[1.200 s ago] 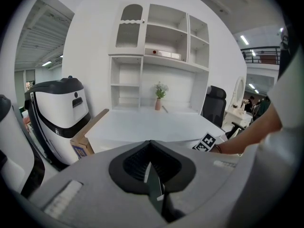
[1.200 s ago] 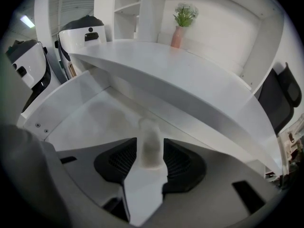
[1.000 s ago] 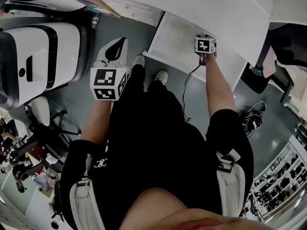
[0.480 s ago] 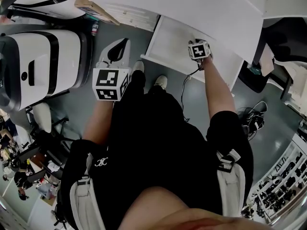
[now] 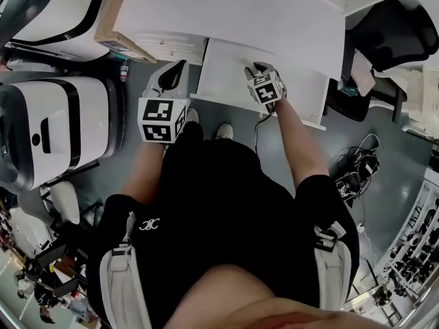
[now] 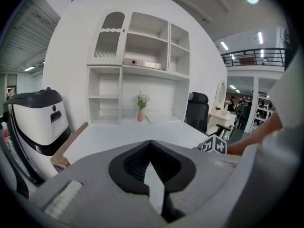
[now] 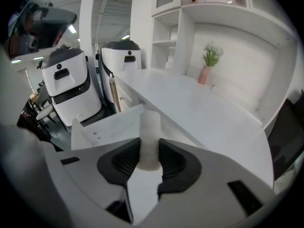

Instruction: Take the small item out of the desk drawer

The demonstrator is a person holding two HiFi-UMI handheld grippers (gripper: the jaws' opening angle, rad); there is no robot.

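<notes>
The right gripper [image 7: 150, 152], jaws just closing, is pinching the small cylinder [image 7: 151, 127] lengthwise, end poking past their tips over the drawer [image 7: 107, 127]; the left gripper [image 6: 150, 145] is hanging closed, empty.

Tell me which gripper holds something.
The right gripper: its jaws, which have just been closing, clamp a small white cylinder. The left gripper is shut, with nothing between its jaws.

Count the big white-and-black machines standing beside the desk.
2. The nearer machine stands at the person's left; the farther machine stands behind it, by the desk's left end. Others may lie outside the frames.
</notes>
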